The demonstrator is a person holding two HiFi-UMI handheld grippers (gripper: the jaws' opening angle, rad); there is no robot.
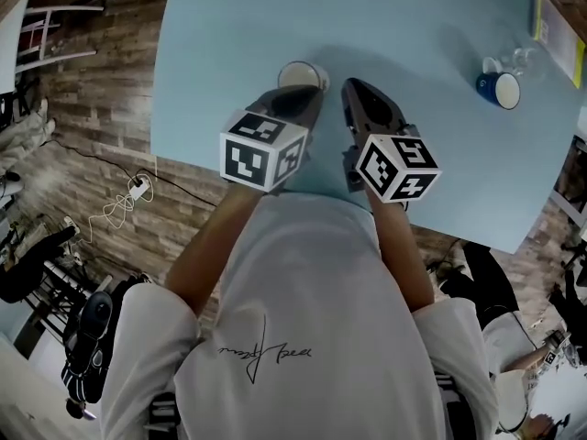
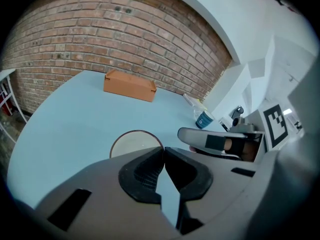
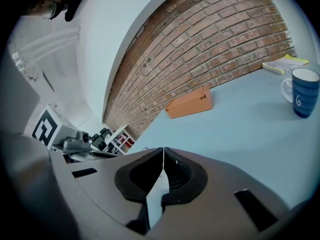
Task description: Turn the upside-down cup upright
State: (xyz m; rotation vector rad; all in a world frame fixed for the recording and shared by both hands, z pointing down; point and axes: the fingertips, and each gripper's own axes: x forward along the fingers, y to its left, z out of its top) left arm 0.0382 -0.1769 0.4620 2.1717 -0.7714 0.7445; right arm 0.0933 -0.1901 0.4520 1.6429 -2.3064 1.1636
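Note:
A pale cup [image 1: 301,73] with a thin dark rim stands on the light blue table [image 1: 229,53] near its front edge, showing a flat round face upward. In the left gripper view the cup [image 2: 134,143] sits just beyond the jaw tips, partly hidden by them. My left gripper [image 1: 310,97] is shut and empty, its tip right at the cup's near side; whether it touches I cannot tell. My right gripper [image 1: 352,86] is shut and empty a little to the cup's right. Each gripper view shows the left gripper [image 2: 164,150] and right gripper [image 3: 163,150] with jaws pressed together.
A blue mug [image 1: 500,89] [image 3: 304,99] stands upright at the table's right, beside a clear glass [image 1: 524,60]. A yellow book [image 1: 543,20] lies at the right edge. An orange box [image 2: 129,85] [image 3: 190,103] lies at the far side by the brick wall.

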